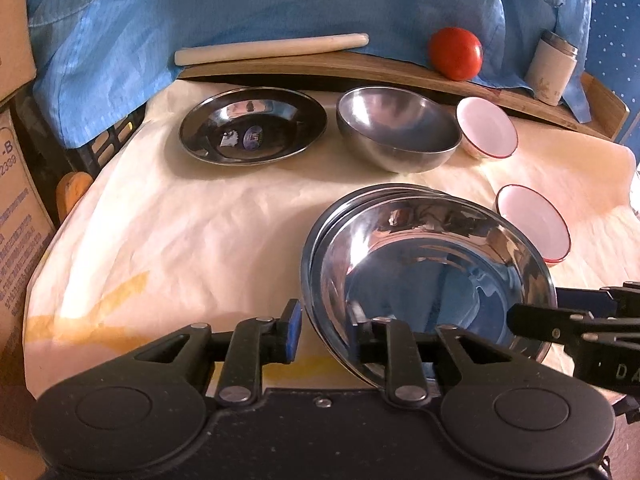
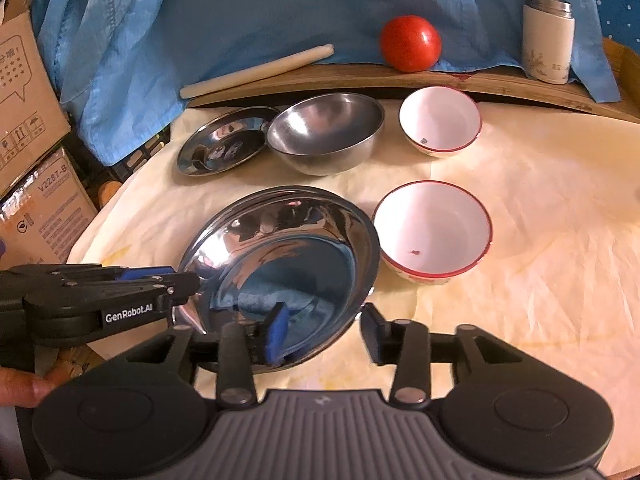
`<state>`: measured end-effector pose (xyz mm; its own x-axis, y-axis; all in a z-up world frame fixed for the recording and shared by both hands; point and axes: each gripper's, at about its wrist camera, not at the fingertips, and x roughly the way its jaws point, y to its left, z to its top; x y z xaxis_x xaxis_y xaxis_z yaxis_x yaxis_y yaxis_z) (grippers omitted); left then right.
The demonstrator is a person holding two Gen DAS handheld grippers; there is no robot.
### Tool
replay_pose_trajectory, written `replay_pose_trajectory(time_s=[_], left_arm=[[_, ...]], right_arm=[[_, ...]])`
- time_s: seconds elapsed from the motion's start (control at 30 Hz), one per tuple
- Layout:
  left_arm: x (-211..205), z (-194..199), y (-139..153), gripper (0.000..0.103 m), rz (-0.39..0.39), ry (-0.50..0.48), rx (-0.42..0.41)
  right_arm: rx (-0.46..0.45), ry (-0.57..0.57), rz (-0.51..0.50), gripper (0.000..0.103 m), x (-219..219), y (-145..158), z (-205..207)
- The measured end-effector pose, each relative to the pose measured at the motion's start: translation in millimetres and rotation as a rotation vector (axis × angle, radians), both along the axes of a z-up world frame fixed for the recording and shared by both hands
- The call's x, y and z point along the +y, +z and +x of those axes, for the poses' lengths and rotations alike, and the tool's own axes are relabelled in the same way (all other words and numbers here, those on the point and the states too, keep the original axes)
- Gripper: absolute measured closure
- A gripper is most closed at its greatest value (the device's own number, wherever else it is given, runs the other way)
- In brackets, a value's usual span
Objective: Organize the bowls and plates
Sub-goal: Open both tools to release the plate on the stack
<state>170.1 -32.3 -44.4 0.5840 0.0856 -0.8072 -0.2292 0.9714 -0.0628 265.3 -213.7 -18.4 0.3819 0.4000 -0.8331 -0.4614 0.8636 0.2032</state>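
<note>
Your left gripper (image 1: 324,330) straddles the near-left rim of the stacked steel plates (image 1: 430,264): one blue-padded finger sits outside the rim and the other inside the dish, and the jaws stand apart with a clear gap between the outer pad and the metal, so they do not pinch it. Your right gripper (image 2: 326,334) does the same at the near rim of that stack (image 2: 280,256), its left finger down inside the top plate and its right finger outside over the pale cloth (image 2: 520,240); those jaws are spread wide and grip nothing. The stack lies flat on the cloth near the front, with at least two rims showing, one nested in the other. Just right of it sits a white bowl with a red rim (image 2: 432,232), close to the plates; whether they touch you cannot tell. Farther back, in a row, lie a single steel plate (image 2: 224,144), a deep steel bowl (image 2: 324,136) that overlaps the plate's edge in the right wrist view, and a second red-rimmed white bowl (image 2: 440,122). Behind them a wooden board (image 2: 400,74) carries a rolling pin (image 2: 256,70), a tomato (image 2: 410,42) and a white canister (image 2: 547,38), against blue fabric (image 2: 260,8).
</note>
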Motion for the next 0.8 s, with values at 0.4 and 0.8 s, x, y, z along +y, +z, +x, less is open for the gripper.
replay_pose_trajectory(time_s=[0.4,0.8], left_arm=[[26.4,-6.4,4.9,0.020,-0.085,0.164,-0.035],[46.5,5.0,3.8,0.002,-0.196,0.327,-0.071]], right_arm=[[0.001,0.010,-0.011,0.010,-1.9,5.6,9.0],[-0.072,0.052,-0.007,0.000,-10.1,23.2,31.4]])
